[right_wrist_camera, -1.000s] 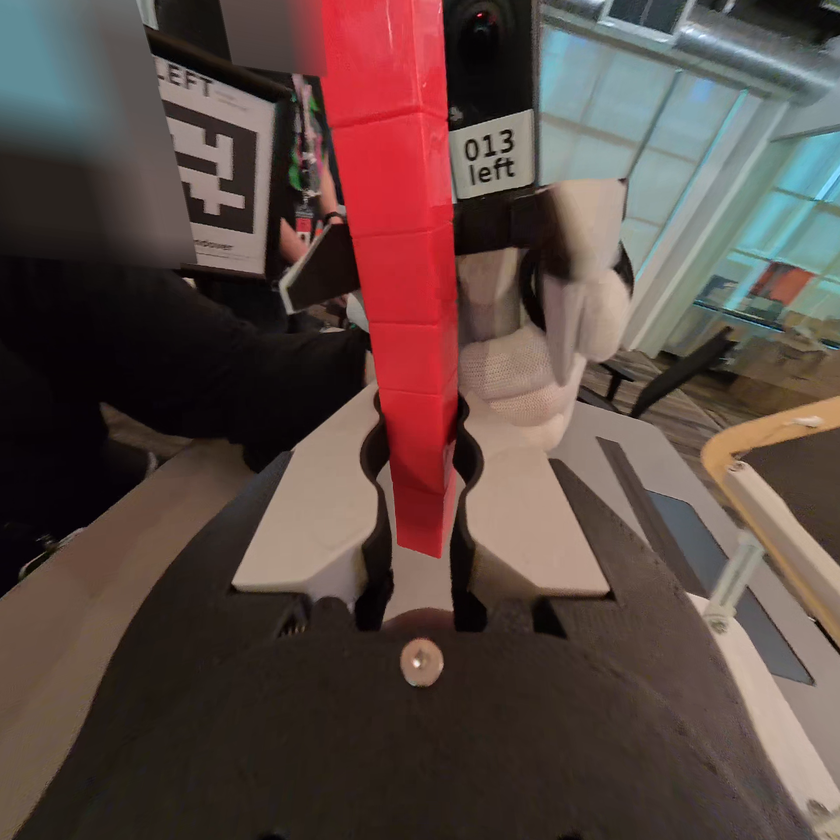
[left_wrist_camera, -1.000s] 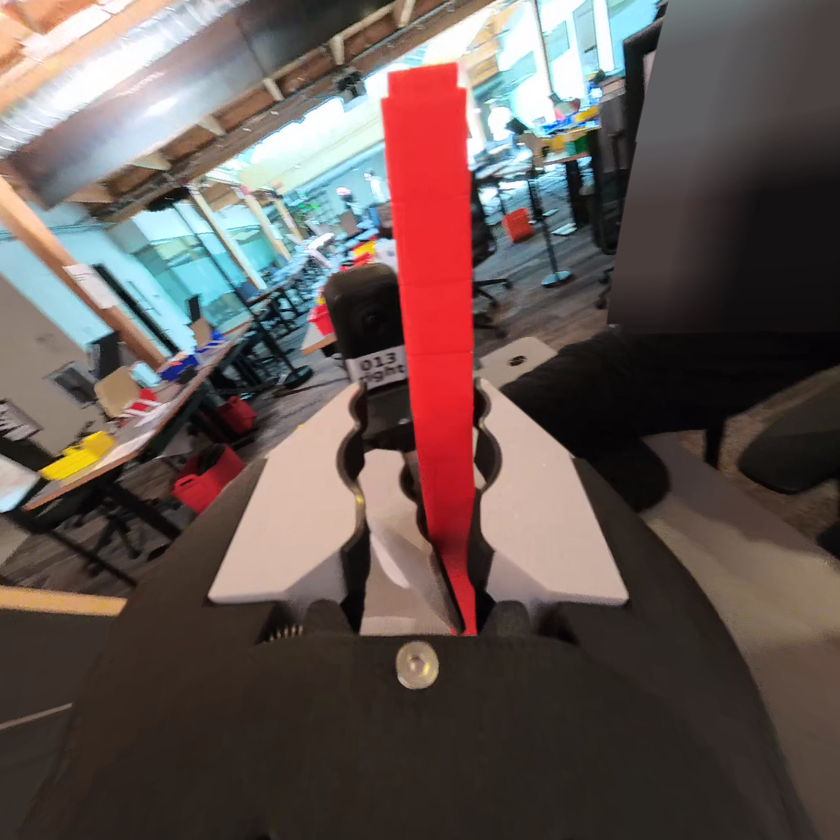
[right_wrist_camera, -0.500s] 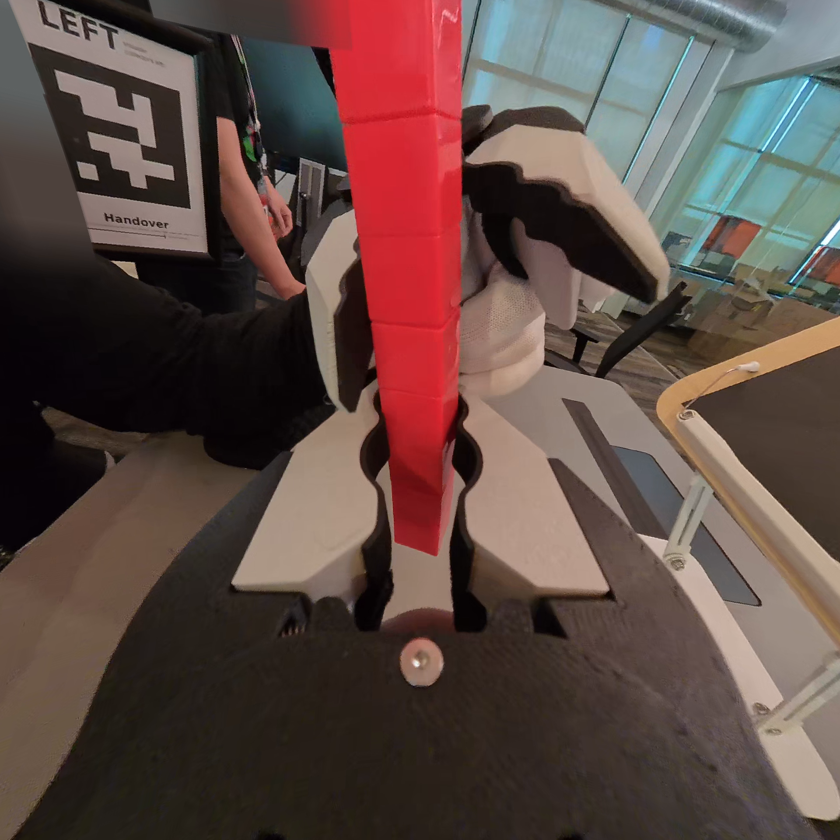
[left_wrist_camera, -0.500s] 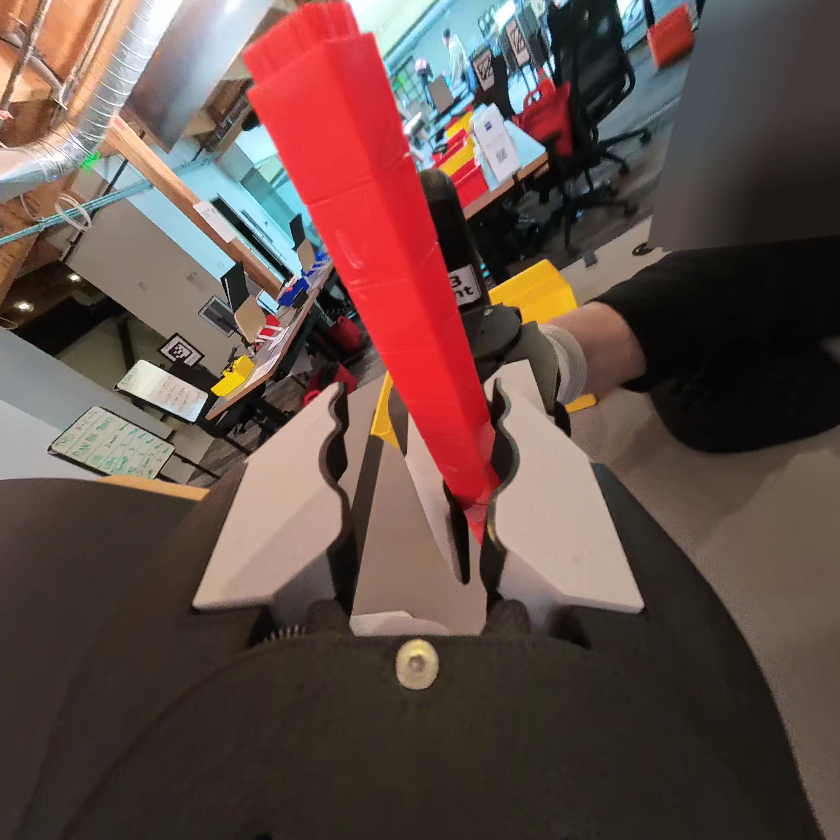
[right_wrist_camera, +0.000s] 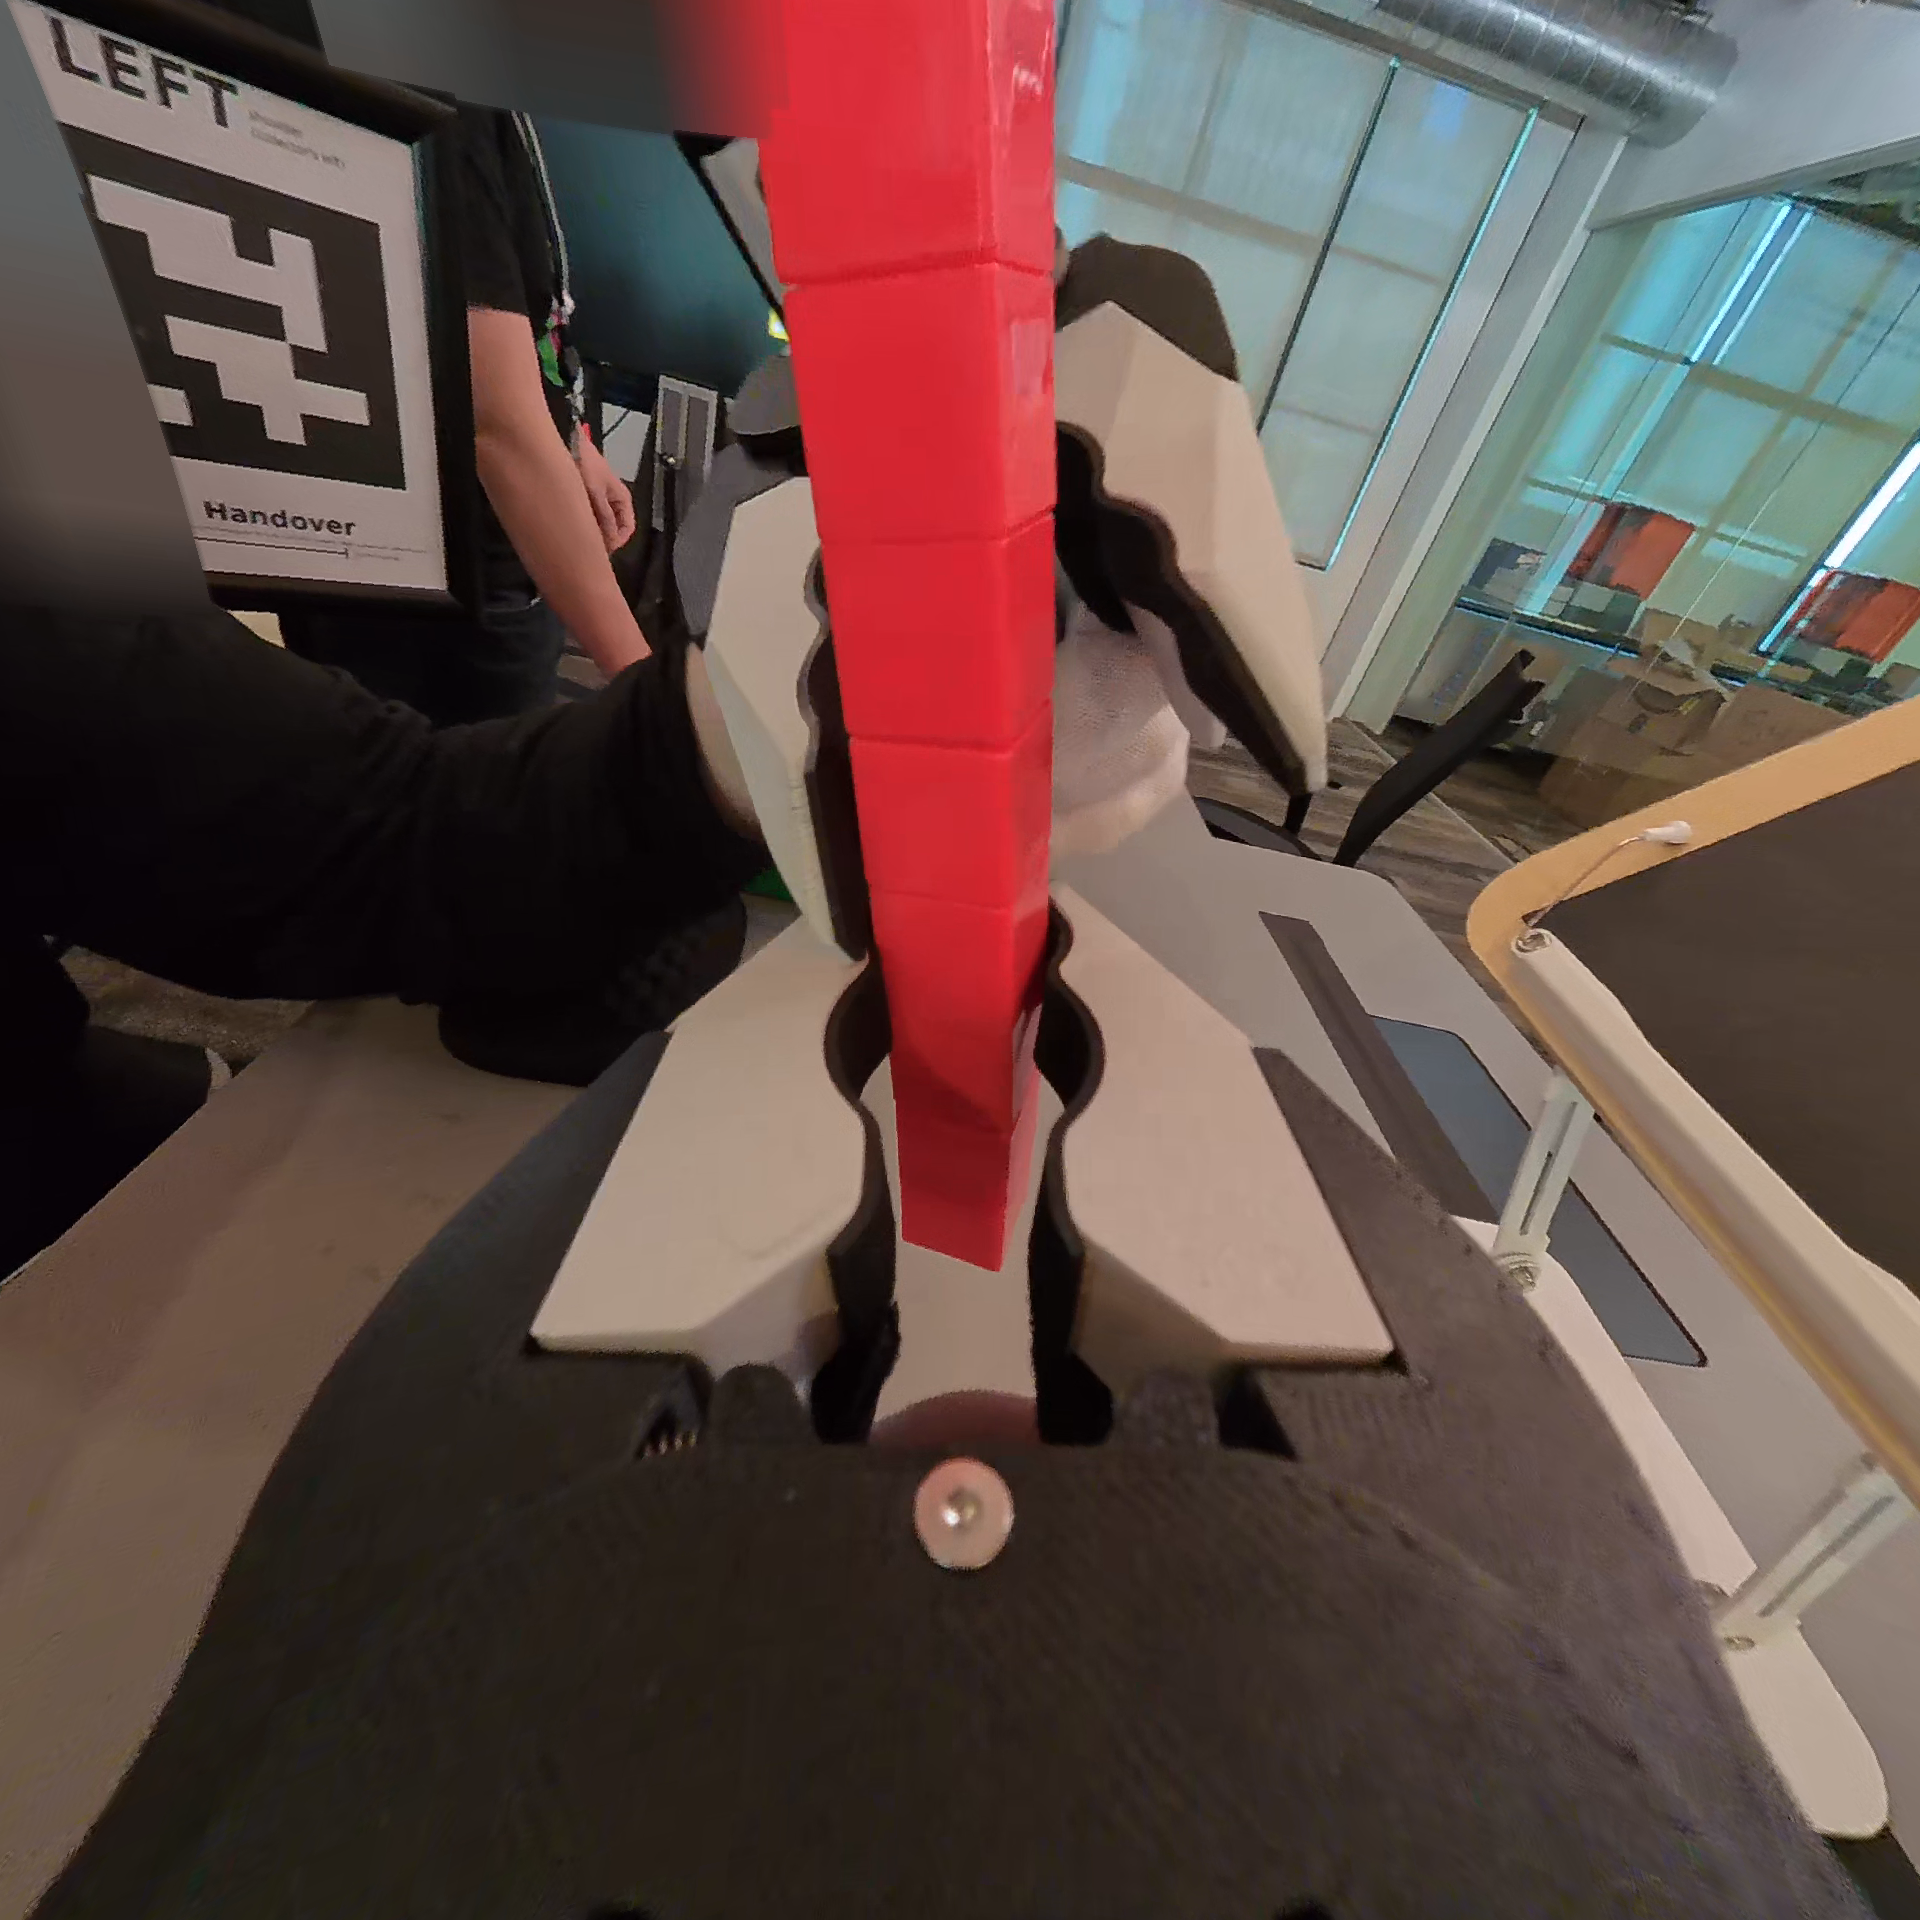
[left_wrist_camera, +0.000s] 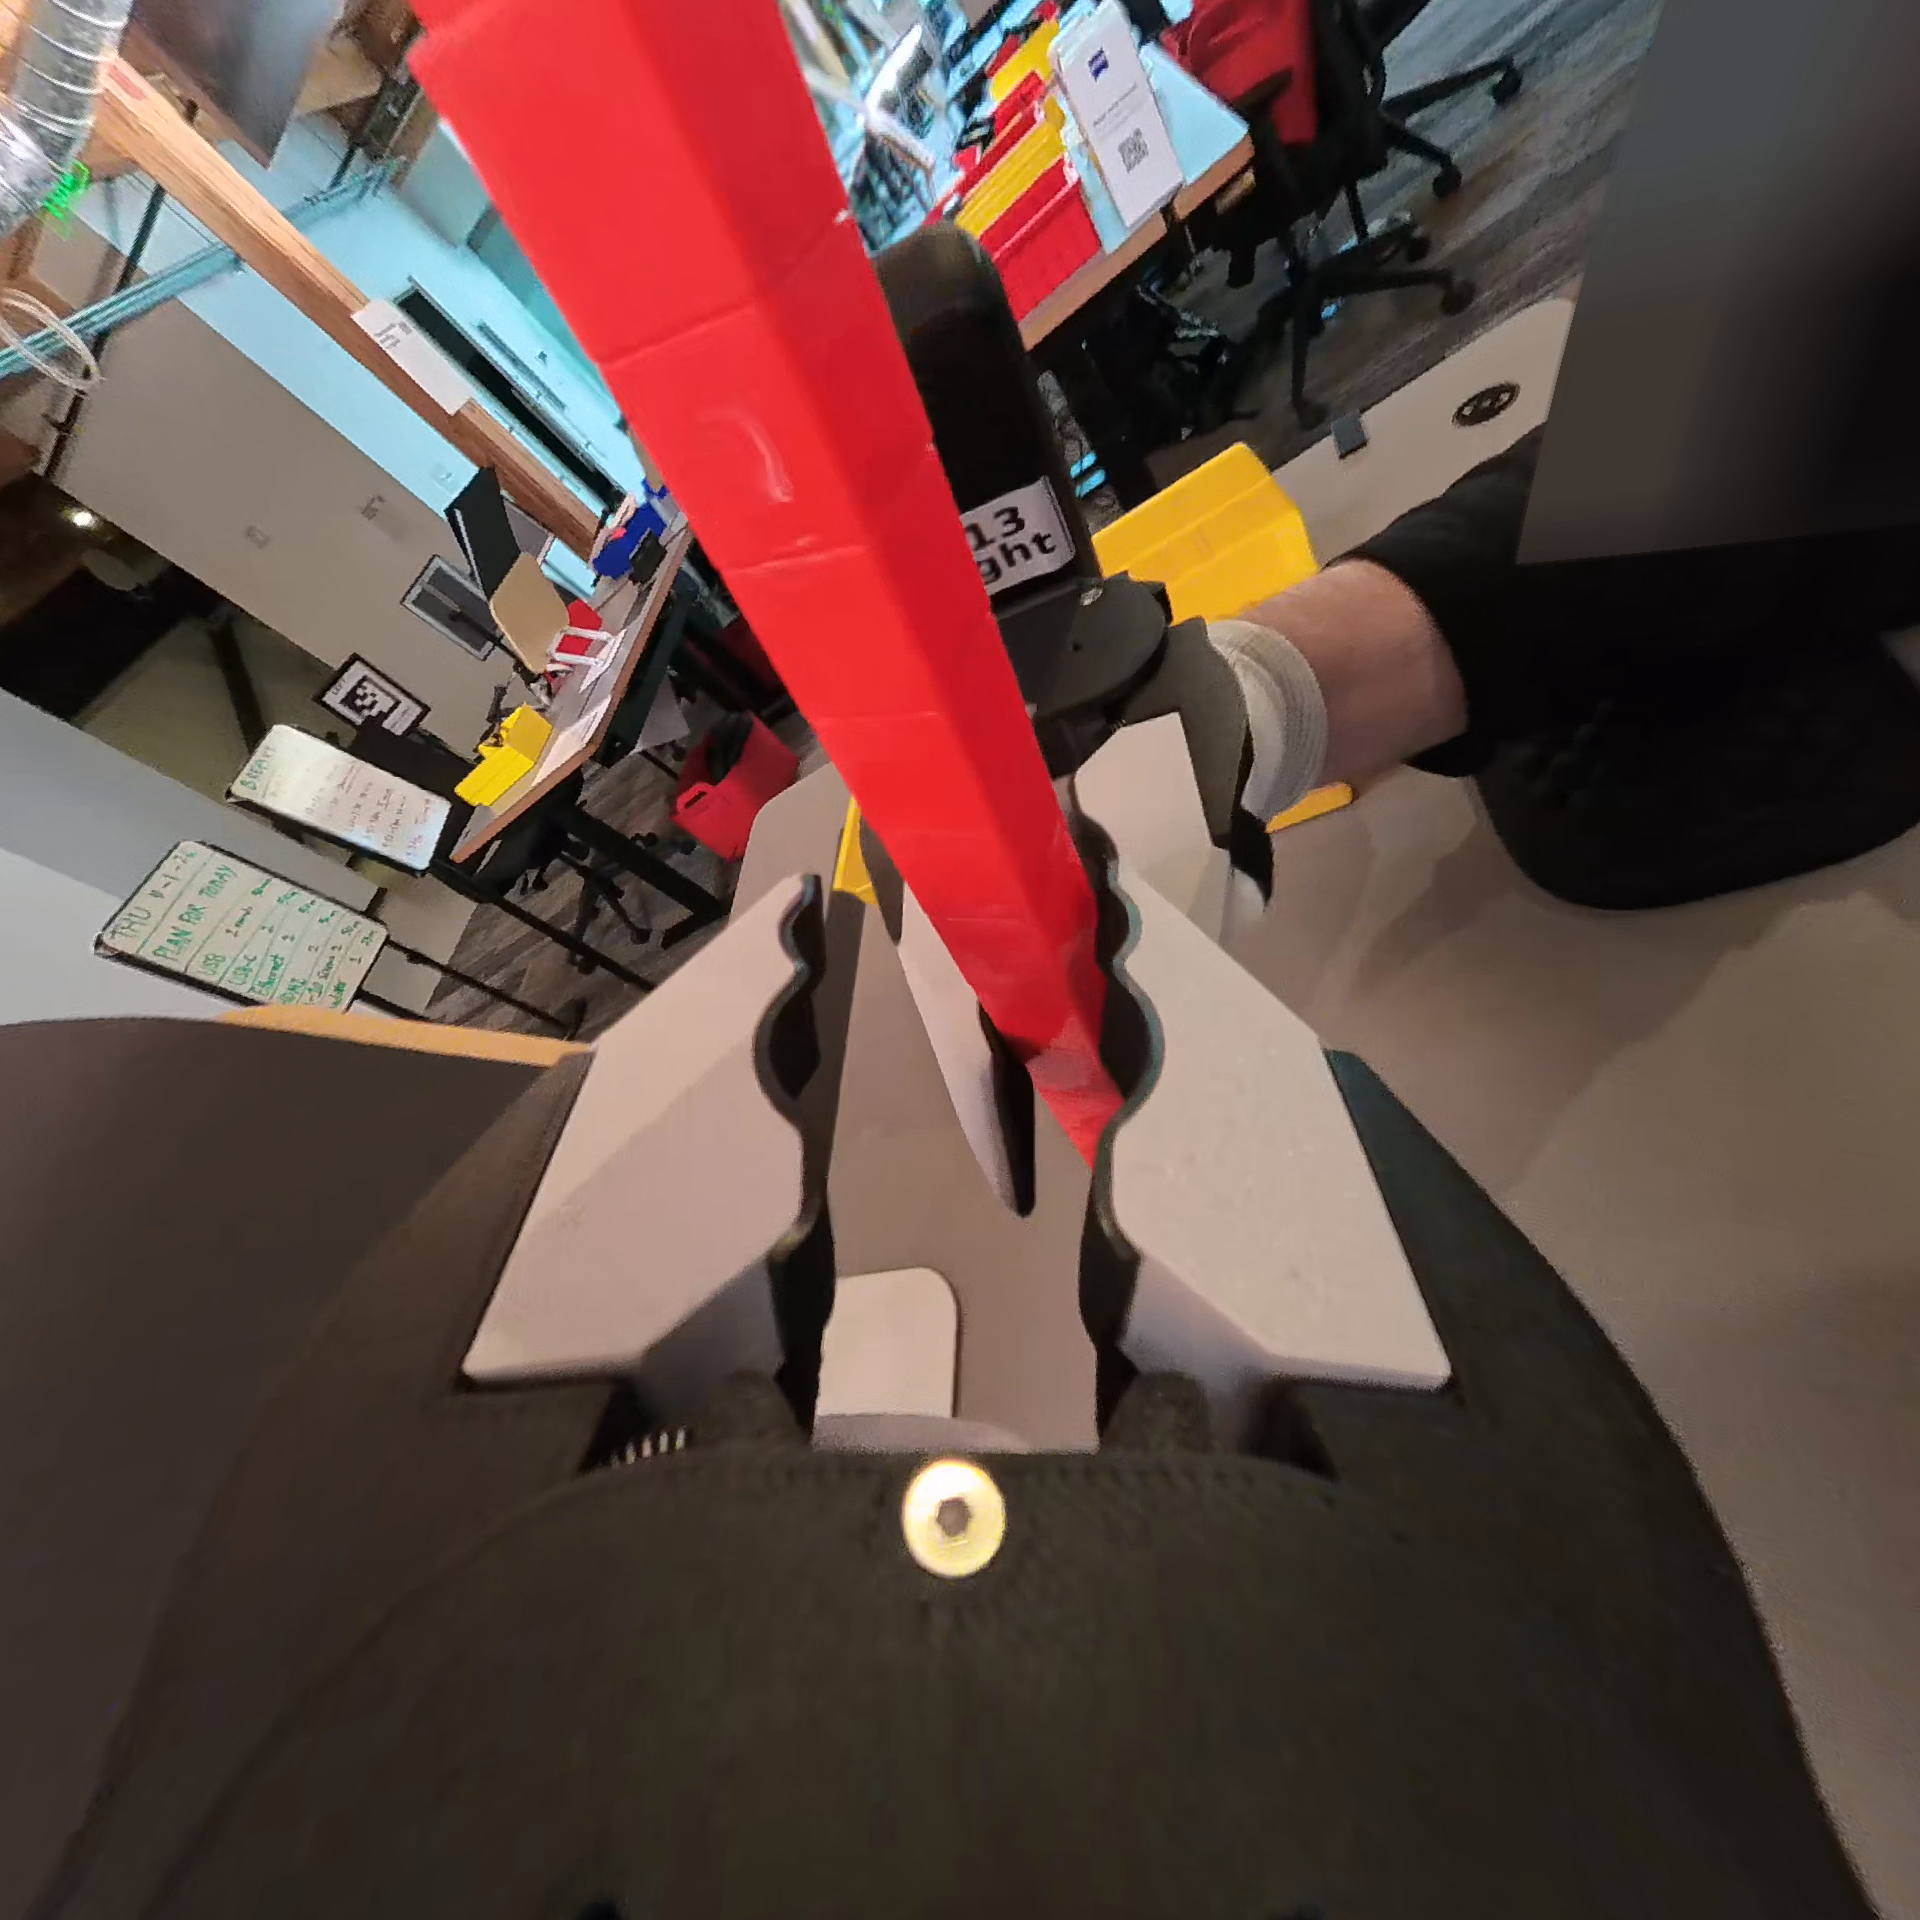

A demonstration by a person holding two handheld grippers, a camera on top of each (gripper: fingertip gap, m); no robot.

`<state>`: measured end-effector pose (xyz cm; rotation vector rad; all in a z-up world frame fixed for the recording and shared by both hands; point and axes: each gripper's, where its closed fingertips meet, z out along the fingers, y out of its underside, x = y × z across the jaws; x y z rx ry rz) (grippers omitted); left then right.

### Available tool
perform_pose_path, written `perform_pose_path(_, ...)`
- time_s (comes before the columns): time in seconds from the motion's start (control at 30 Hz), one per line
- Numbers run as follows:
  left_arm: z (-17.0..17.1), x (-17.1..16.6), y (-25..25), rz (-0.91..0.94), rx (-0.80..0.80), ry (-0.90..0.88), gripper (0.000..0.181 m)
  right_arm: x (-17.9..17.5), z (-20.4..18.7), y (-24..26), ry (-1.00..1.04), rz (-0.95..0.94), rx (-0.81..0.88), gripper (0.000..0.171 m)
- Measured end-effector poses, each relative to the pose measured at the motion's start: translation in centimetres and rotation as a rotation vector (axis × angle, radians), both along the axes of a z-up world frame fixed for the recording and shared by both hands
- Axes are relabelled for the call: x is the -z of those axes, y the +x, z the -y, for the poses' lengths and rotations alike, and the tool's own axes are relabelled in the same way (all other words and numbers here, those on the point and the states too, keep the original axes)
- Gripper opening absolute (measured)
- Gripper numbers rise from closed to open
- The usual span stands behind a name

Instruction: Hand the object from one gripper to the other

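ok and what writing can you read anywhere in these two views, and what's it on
I won't quote wording; these carry it:
white label on the black camera: printed, legible.
framed marker sign, right wrist view: printed, legible.
two whiteboards: handwriting, too small.
white card, far back: too small.
red block stick: none.

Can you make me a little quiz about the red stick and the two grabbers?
1. True or false: the right gripper has its jaws shut on the red bar.
2. Pick one: the left gripper has its jaws A) open around the bar, B) clamped tight on it, C) out of sight.
3. Fill the gap: in the left wrist view, the bin behind the bar is ____.

Key: 1 true. 2 A. 3 yellow.
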<state>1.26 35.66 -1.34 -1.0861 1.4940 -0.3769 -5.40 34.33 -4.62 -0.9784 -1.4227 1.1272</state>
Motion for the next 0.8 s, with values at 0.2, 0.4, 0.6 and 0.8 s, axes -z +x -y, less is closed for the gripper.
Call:
perform_pose_path(0.2,-0.9,0.8,-1.1,-0.095,-0.091,0.028,0.058,0.9,-0.8,-0.3,-0.022,-0.01,0.033,0.021)
perform_pose_path(0.4,-1.9,0.0,-3.0,-0.039,-0.128,-0.02,0.072,0.6,-2.2,-0.2,-0.035,-0.046,0.095,0.021)
perform_pose_path(0.6,-2.3,-0.8,-2.4,0.016,-0.141,-0.001,0.078,0.3,-4.0,0.3,-0.06,-0.094,0.17,0.021)
perform_pose_path(0.8,-2.6,-1.8,-1.4,0.079,-0.158,0.036,0.079,0.2,-5.7,0.7,-0.066,-0.116,0.266,0.021)
